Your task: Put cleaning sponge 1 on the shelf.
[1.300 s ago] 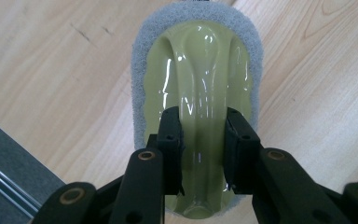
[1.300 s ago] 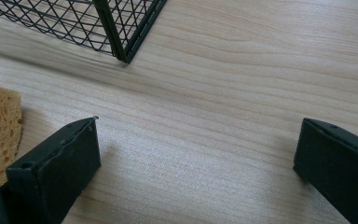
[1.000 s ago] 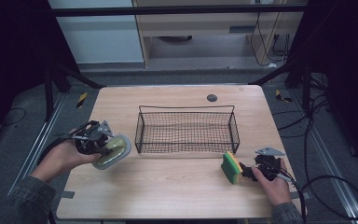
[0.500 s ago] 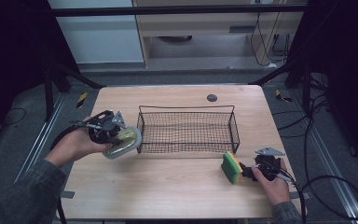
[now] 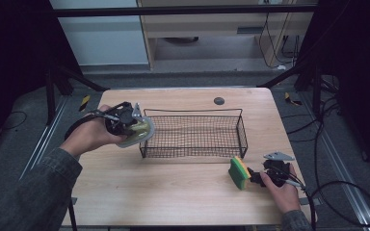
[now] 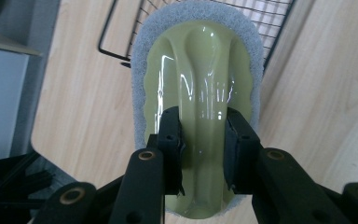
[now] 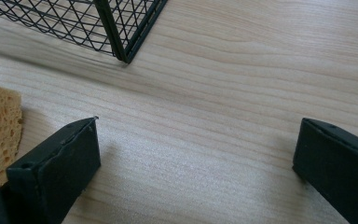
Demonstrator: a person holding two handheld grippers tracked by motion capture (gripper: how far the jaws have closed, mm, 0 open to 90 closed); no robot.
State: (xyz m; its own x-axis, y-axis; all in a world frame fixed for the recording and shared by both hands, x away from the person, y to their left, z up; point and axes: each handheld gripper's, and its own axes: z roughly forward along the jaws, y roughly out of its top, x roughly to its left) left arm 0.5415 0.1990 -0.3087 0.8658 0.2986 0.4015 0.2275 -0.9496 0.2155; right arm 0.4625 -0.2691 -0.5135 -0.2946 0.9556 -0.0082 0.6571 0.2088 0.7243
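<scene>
A green-handled scrubbing pad [image 6: 198, 88] is clamped by its central ridge in the left gripper [image 5: 125, 120], held above the table at the left end of the wire basket [image 5: 195, 134]. Its long axis is aimed across that end wall (likely a drop into the basket). The right gripper [image 5: 265, 174] is spread wide, grasping nothing, with the yellow-green sponge [image 5: 238, 172] just beside its left jaw.

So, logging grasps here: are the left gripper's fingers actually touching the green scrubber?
Touching. The left gripper view shows both fingers of the left gripper pressed against the sides of the scrubber's raised glossy handle ridge, with no gap on either side.
</scene>
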